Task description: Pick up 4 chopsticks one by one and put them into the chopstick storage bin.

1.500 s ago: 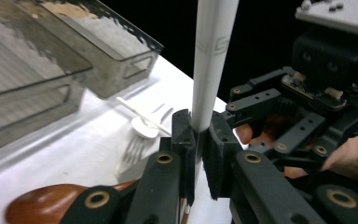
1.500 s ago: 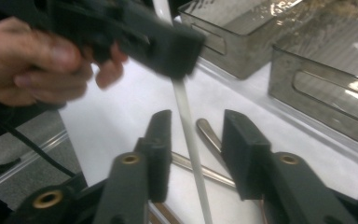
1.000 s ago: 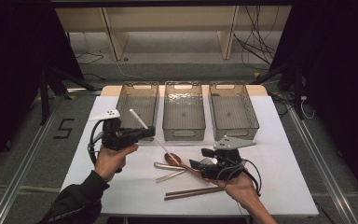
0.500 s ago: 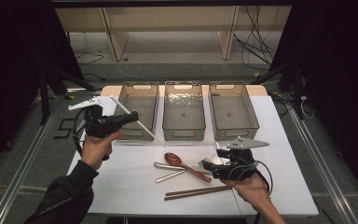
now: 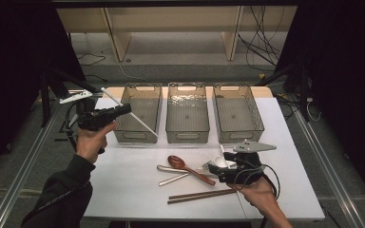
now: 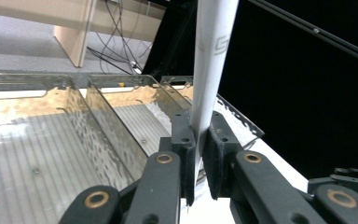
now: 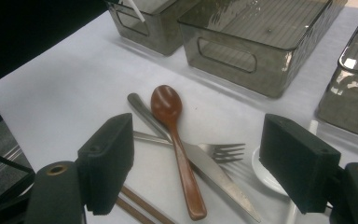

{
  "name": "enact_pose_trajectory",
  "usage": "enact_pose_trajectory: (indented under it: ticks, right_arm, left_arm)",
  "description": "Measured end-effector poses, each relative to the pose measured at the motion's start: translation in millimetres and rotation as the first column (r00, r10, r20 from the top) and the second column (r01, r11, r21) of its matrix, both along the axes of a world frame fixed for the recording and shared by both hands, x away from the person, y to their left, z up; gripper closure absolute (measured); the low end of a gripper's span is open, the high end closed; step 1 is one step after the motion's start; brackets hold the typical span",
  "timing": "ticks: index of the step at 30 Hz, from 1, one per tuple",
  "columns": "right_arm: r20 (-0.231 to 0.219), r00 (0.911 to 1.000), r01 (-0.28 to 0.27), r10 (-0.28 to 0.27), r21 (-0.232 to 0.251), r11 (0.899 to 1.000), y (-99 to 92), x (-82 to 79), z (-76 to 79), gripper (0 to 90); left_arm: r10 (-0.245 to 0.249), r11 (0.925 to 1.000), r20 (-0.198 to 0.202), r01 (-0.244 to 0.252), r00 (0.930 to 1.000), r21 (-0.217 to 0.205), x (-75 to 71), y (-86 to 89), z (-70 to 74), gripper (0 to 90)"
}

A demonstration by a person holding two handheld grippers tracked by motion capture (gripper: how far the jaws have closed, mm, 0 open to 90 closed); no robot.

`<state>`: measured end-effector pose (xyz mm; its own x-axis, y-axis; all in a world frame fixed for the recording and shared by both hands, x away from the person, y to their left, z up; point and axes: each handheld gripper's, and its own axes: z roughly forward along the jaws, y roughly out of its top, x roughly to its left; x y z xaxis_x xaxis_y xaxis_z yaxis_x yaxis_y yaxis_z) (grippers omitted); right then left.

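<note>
Lifted from beside the wooden spoon (image 5: 188, 168), the left hand-held gripper (image 5: 123, 109) pinches a white chopstick (image 5: 138, 117) over the left bin (image 5: 138, 114), ready for release; the right hand-held gripper (image 7: 196, 163), its jaws just opening with nothing between them, stands spread above that spoon.

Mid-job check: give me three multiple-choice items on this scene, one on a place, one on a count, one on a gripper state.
1. Where does the brown spoon lie?
A. in the middle bin
B. on the table, across the knife
C. in a gripper

2. How many clear bins stand in the row?
A. two
B. three
C. four

3. What is the left hand-held gripper doing?
A. standing open
B. gripping a fork
C. clamped on the white stick

Answers: 1 B, it crosses the knife; 2 B, three side by side; 3 C, jaws pinch the stick.
</note>
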<state>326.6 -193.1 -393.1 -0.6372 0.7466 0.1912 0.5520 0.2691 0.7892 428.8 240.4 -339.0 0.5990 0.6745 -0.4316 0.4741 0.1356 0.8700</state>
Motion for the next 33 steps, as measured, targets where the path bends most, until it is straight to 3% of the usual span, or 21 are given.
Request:
enact_pose_trajectory:
  ticks: [13, 18, 33]
  right_arm:
    - [0.008, 1.0000, -0.005, 0.005, 0.007, 1.000, -0.1, -0.4, 1.8, 26.0]
    - [0.015, 0.9999, -0.004, 0.004, 0.015, 1.000, -0.3, -0.7, 2.3, 24.9]
    - [0.023, 0.9997, -0.008, 0.008, 0.022, 1.000, -0.2, -1.1, 3.0, 24.6]
  left_arm:
    - [0.053, 0.9968, -0.017, -0.052, 0.9984, 0.060, 20.9, 8.2, 8.9, 82.8]
    - [0.078, 0.9951, -0.020, -0.076, 0.9968, 0.063, 29.5, 9.8, 10.3, 82.8]
    - [0.110, 0.9896, -0.067, -0.103, 0.9917, 0.100, 50.8, 5.1, -1.1, 82.6]
